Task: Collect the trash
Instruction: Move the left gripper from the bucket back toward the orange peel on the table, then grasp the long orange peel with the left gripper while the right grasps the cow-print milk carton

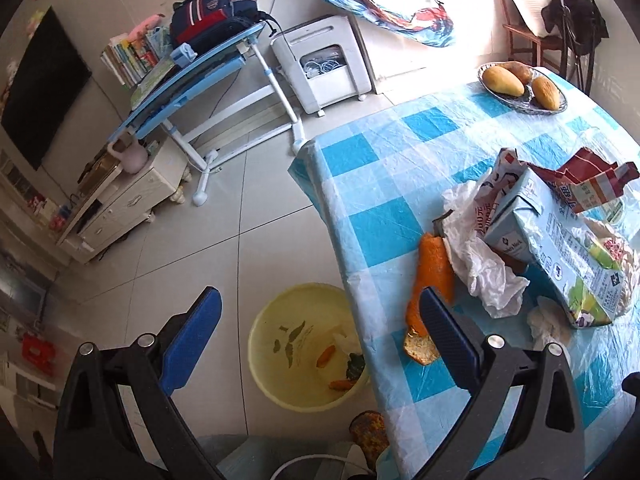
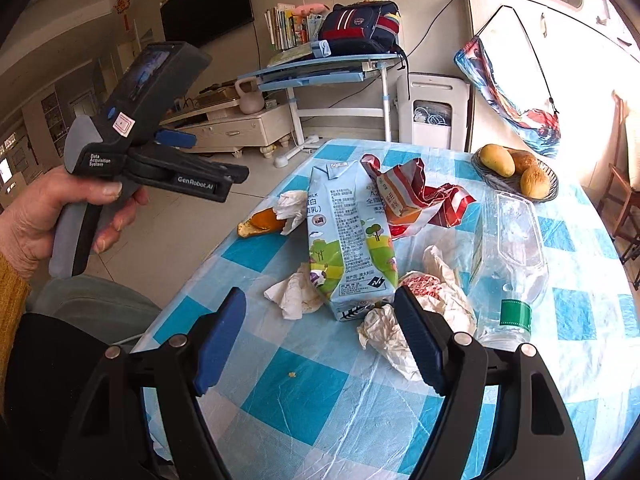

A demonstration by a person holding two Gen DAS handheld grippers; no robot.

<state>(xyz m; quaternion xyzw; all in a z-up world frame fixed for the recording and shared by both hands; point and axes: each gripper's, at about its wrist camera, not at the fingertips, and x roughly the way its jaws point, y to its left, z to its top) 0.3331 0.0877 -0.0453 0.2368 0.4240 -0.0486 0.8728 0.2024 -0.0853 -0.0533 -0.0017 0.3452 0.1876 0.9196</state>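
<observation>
Plainly "GenRobot.AI" (left gripper [image 2: 224, 174])

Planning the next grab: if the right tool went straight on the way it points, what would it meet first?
Most likely the milk carton, lying right ahead between the open fingers of the right tool; crumpled tissues flank it. Depth is hard to judge.

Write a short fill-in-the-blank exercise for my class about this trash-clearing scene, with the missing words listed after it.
1. The yellow bin stands on the ____.
2. The bowl holds ____ mangoes.
3. The orange peel lies on the table beside a crumpled ____.
4. Both the left gripper and the right gripper hold ____.

Missing words: floor; three; tissue; nothing
</observation>
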